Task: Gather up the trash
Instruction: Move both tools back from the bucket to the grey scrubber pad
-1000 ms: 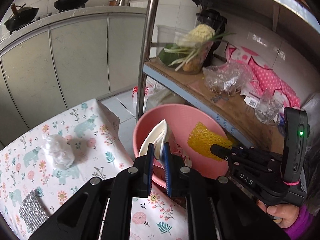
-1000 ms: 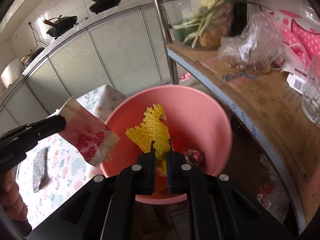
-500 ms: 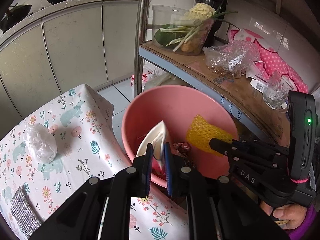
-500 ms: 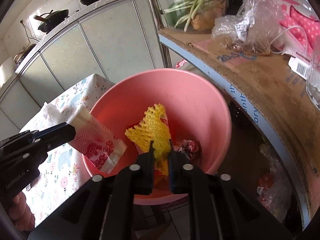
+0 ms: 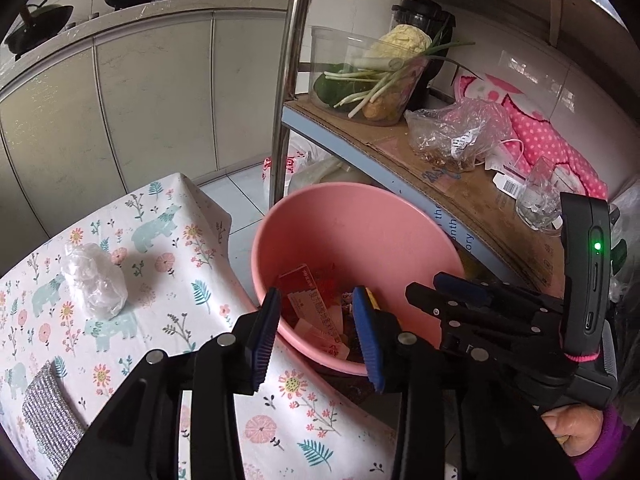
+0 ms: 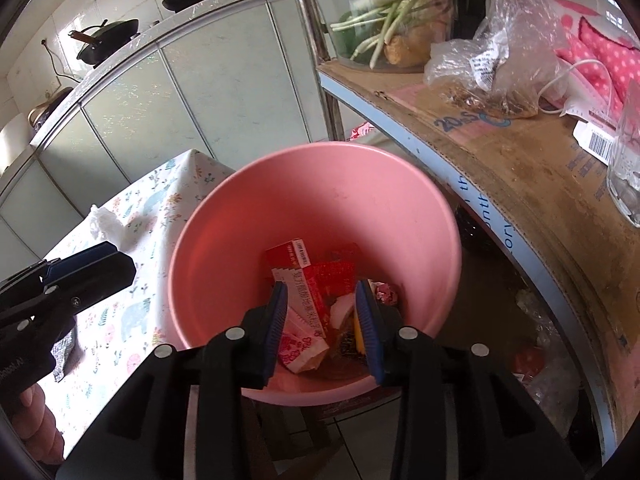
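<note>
In the left wrist view the left gripper (image 5: 316, 336) hangs over the near rim of the pink basin (image 5: 280, 220); its fingers have just been opening and stand apart with nothing between them, the dropped cartons lying in the basin below. The crumpled plastic wrap (image 5: 94, 280) sits on the floral desk (image 5: 168, 312) to the left of these fingers, well apart, nearer this hand than the other. In the right wrist view the right gripper (image 6: 322, 328) is likewise empty over the basin, fingers just parted, above the red-and-white carton (image 6: 304, 292).
</note>
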`<state>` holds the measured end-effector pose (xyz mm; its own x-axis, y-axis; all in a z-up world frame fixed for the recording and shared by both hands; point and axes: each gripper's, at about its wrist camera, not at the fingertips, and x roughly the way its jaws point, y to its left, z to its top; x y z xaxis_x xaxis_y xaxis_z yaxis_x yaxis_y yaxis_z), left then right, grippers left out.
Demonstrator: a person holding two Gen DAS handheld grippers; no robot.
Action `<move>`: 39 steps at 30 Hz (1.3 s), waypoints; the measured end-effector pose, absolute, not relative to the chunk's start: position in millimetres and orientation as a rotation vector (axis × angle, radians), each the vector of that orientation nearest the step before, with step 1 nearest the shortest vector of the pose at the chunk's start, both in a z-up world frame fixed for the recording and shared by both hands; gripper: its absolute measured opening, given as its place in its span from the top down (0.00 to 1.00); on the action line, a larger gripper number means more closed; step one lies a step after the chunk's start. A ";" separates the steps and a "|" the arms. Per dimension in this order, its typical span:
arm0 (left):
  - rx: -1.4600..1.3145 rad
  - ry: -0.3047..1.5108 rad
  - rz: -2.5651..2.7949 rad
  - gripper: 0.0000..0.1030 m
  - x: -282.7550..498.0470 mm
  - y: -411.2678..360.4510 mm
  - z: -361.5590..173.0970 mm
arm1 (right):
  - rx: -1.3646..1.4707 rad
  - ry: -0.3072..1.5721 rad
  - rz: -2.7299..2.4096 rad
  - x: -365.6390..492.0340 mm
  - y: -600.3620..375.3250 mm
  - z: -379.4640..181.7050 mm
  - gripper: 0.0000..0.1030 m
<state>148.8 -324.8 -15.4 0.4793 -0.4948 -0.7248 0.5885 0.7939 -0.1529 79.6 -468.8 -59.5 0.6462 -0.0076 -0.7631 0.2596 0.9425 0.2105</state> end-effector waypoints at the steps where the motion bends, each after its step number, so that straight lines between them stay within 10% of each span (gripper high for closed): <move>1: 0.119 0.841 -0.659 0.64 147.8 -321.6 -13.9 | 0.313 0.856 -0.149 79.2 -466.3 -57.6 0.65; 29: -0.048 0.864 -0.409 0.62 91.8 -118.5 -4.8 | 0.198 0.835 0.117 66.4 -325.6 -20.8 0.63; 32: -0.092 0.875 -0.358 0.47 89.9 -96.7 -13.8 | 0.184 0.844 0.134 66.7 -312.7 -21.8 0.63; 39: -0.137 0.898 -0.287 0.47 87.8 -58.3 -29.3 | 0.159 0.866 0.177 69.1 -291.1 -27.2 0.63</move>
<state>87.8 -58.3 -29.3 0.5885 -0.3026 -0.7497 0.1890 0.9531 -0.2363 69.1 -291.1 -27.2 0.6353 0.2180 -0.7409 -0.0896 0.9737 0.2096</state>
